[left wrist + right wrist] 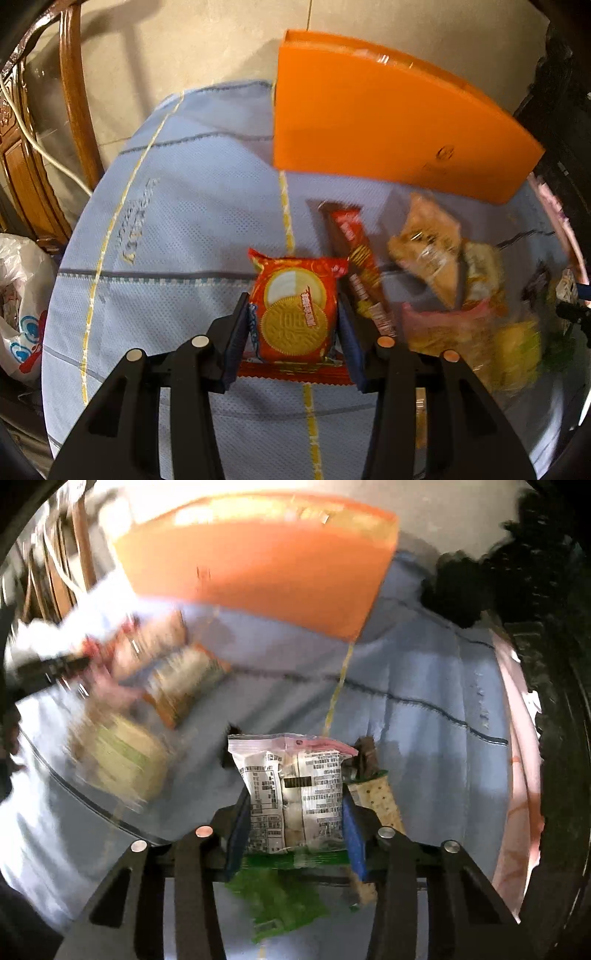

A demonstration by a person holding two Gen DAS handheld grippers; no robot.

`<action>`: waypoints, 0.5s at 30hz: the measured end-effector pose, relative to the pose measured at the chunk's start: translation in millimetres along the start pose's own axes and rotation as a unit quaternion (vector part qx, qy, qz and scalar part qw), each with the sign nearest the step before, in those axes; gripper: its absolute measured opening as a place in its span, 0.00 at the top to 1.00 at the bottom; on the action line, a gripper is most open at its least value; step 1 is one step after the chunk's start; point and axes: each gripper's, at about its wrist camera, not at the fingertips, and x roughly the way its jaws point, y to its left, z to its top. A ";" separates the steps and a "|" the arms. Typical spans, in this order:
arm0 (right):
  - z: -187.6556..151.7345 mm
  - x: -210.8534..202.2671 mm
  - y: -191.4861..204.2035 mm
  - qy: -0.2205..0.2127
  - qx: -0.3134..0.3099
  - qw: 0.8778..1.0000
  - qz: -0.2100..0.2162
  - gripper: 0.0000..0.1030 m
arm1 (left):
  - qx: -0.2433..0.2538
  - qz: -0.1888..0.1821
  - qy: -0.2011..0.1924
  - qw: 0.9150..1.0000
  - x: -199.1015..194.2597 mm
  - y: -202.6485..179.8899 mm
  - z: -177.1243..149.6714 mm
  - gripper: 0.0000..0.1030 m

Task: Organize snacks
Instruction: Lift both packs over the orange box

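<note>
**Orange box stands over scattered snacks as both grippers clamp packets**

Orange and flat-sided, a large box (391,114) sits at the far side of a round counter (177,236) covered with a pale blue cloth crossed by yellow and grey stripes. Seen from the left wrist, the left gripper (293,325) is closed narrowly on a red biscuit packet (295,306) printed with round yellow sandwich biscuits; both blue pads press its sides and the packet stands up between them. Just beside it, to the right in that view, a long brown-and-red wafer bar (358,258) lies on the cloth. Further right lies a loose pile of snack bags (450,280), blurred, in tan, pink and yellow wrappers.

From the right wrist, the right gripper (295,812) holds a clear packet (295,794) with a pink top seal and black printed text, white pieces showing through it; the blue pads meet its sides. A green wrapper (280,904) lies below the packet, under the gripper. Touching or just behind the packet's right edge is a tan cracker packet (376,801) with a dark brown wrapper (367,755) above it. Blurred snack bags lie at the left of this view.

A wooden chair (74,92) and a white plastic bag (22,302) stand beyond the counter's edge in the left wrist view.
</note>
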 end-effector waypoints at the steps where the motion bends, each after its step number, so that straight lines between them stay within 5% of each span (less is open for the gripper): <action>1: 1.2 -6.9 -2.9 -0.011 0.009 1.000 0.008 0.57 | 0.004 -0.002 -0.006 1.000 -4.4 -1.8 1.6 0.57; 8: 12.9 -63.4 4.5 -0.079 0.030 0.996 0.032 0.57 | 0.030 -0.035 -0.065 0.997 -50.7 -18.7 24.9 0.57; 12: 22.8 -73.5 2.5 -0.090 0.038 0.995 0.036 0.57 | 0.049 -0.014 -0.044 0.998 -43.2 -21.8 26.4 0.57; 13: 21.9 -71.8 3.3 -0.085 0.039 0.995 0.037 0.57 | 0.046 -0.007 -0.032 0.998 -35.3 -18.4 22.3 0.54; 15: 17.1 -66.2 8.3 -0.076 0.038 0.996 0.038 0.57 | 0.049 0.016 -0.019 0.998 -17.6 -13.6 12.8 0.29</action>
